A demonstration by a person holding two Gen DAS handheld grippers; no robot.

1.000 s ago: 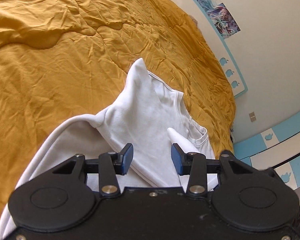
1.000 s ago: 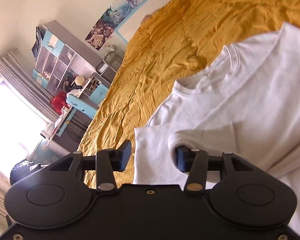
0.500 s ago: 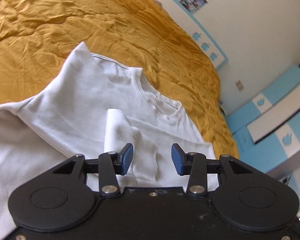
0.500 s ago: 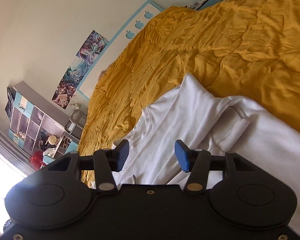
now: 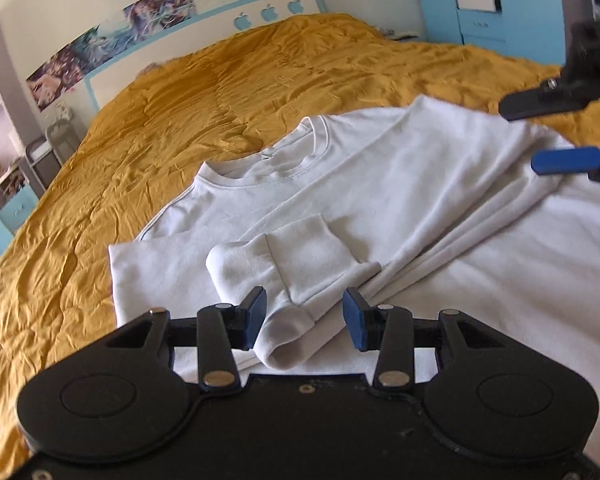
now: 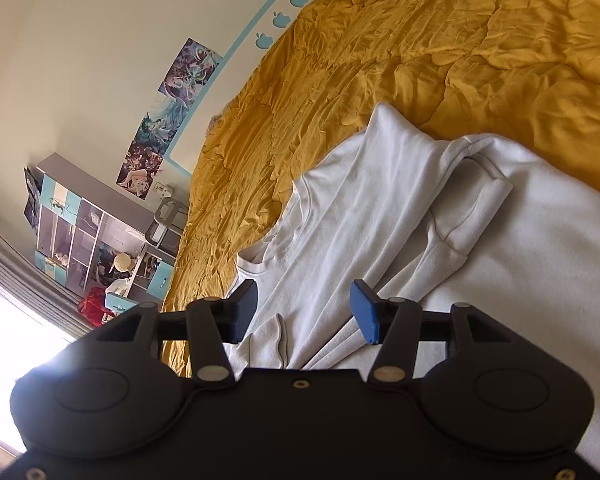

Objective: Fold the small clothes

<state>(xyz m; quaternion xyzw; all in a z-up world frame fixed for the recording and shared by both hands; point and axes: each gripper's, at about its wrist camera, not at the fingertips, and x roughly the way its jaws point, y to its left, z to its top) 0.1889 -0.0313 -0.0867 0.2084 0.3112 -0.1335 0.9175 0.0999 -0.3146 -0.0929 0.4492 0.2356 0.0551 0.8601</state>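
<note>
A white sweatshirt [image 5: 380, 184] lies spread on a mustard-yellow bedspread [image 5: 180, 120], its collar [image 5: 284, 160] toward the headboard. One sleeve is folded across the chest. Its cuff [image 5: 300, 256] lies just ahead of and under my left gripper [image 5: 304, 318], which is open, with the pads apart from the cloth. At the right edge of the left wrist view my right gripper [image 5: 520, 136] hovers open over the shirt's far shoulder. In the right wrist view the right gripper [image 6: 304, 312] is open above the sweatshirt [image 6: 360, 208] with nothing between its pads. The other sleeve's cuff [image 6: 480, 200] lies folded inward.
The bedspread [image 6: 420, 60] stretches wide beyond the shirt. A blue-framed headboard panel [image 5: 260, 16] and posters [image 6: 172, 104] line the wall. A shelf unit [image 6: 84, 240] and a bright window [image 6: 12, 320] are at the left, with blue cabinets [image 5: 480, 8] at the back right.
The left view has rolled level and swung across the shirt, so the folded sleeve's cuff now lies by its pads. The right gripper pulled away from the sleeve it touched and opened wider.
</note>
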